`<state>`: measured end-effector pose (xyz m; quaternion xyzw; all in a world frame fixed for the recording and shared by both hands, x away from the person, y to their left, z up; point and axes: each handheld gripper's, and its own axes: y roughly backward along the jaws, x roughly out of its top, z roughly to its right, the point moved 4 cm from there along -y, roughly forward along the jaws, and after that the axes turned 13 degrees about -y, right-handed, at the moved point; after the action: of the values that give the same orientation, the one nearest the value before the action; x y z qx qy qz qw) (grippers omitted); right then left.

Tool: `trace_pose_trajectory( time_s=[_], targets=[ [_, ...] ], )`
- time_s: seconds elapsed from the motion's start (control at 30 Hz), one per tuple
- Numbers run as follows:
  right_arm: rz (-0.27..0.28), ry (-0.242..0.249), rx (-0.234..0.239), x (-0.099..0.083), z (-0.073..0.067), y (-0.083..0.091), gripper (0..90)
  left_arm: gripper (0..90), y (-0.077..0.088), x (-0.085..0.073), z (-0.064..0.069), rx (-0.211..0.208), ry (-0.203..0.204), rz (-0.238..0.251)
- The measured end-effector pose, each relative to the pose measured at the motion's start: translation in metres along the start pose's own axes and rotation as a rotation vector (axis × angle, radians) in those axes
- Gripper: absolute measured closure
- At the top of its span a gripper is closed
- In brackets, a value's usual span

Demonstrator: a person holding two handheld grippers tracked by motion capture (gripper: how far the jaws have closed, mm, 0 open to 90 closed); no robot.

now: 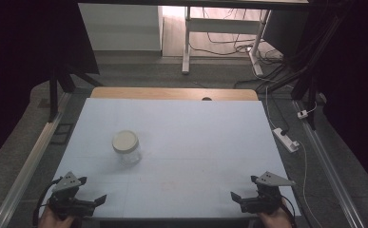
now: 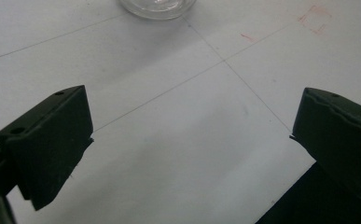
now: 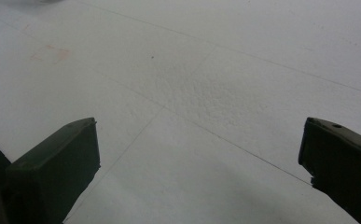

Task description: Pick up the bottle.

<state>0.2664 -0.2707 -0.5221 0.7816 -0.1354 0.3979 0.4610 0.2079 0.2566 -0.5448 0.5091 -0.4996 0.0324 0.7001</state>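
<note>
So far nothing has been gripped. Seen in the left gripper view, the left gripper (image 2: pixel 192 135) has its jaws spread wide with only bare white surface between them, and the right gripper (image 3: pixel 199 158) in its own view stands just as wide and just as empty.

From the high view, the left gripper (image 1: pixel 84 202) sits at the lower left of the frame and the right gripper (image 1: pixel 248 198) at the lower right, both held by hands at the near edge of the table (image 1: pixel 196 133). The jar (image 1: pixel 126 148), clear glass with a pale lid on top, stands upright left of centre in the frame, well apart from both grippers and nearer the left one. Its glass base (image 2: pixel 157 7) shows at the top edge of the left gripper view.

By my reading the work is at its very start: the jar is untouched and its lid is on. The reach, the grip and whatever is to be done with the jar are all left.
</note>
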Motion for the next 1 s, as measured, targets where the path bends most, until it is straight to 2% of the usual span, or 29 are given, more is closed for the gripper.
trace_pose_trajectory(
  time_s=[0.17, 0.4, 0.77, 1.0],
  targets=[
    [-0.003, -0.002, -0.001, 0.000, 0.000, -0.001, 0.0, 0.0, -0.001, 0.003, 0.000, -0.001, -0.013, 0.009],
    [-0.008, 0.002, 0.009, 0.000, 0.000, -0.001, 0.0, 0.0, -0.003, 0.006, -0.001, -0.029, -0.020, 0.024],
    [-0.017, 0.002, 0.012, 0.000, 0.000, -0.001, 0.0, 0.0, -0.012, 0.018, -0.005, -0.059, -0.073, 0.077],
    [-0.021, 0.002, 0.013, 0.000, 0.000, -0.002, 0.0, 0.0, -0.018, 0.023, -0.008, -0.034, -0.093, 0.088]
  ],
)
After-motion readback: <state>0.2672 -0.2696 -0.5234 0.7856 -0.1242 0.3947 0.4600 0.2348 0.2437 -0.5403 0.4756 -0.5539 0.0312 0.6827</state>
